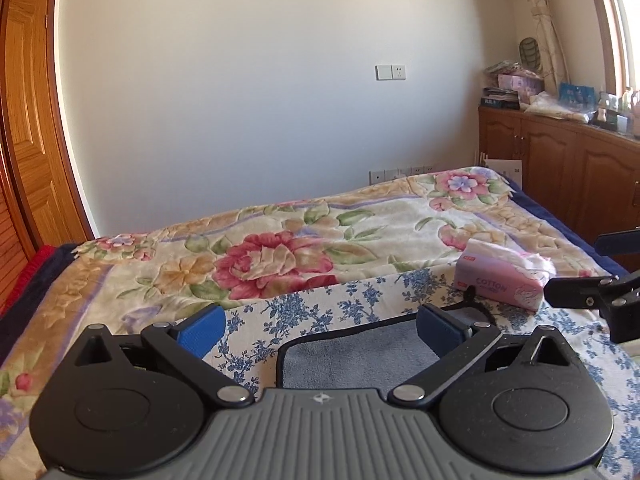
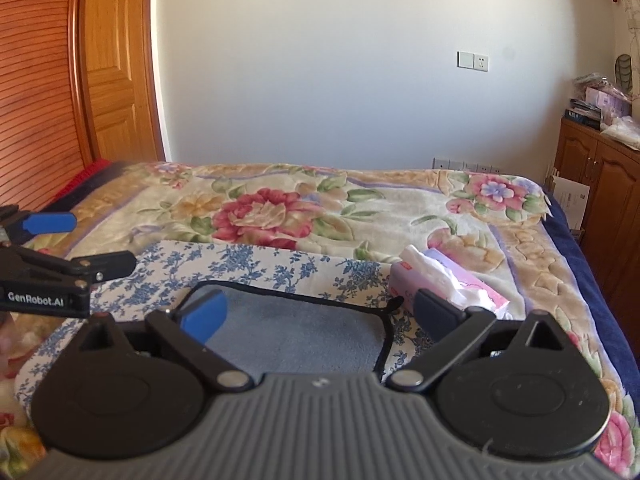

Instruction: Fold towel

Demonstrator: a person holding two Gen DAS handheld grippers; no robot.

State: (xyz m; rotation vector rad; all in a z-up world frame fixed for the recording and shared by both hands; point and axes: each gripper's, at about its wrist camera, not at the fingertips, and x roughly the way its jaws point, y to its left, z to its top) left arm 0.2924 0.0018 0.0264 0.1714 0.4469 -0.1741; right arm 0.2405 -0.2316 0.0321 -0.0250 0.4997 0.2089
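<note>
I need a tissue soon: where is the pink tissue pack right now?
The pink tissue pack lies on the bed's floral blanket, just right of the grey towel, at the far right corner of the blue-flowered cloth.

Bright daylight from the window (image 1: pixel 624 20) at right — edges bowed by fisheye, corners dark.

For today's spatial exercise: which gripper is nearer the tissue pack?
Right. The right gripper has its right finger just beside the tissue pack; the left gripper sits farther left, over the towel.
</note>
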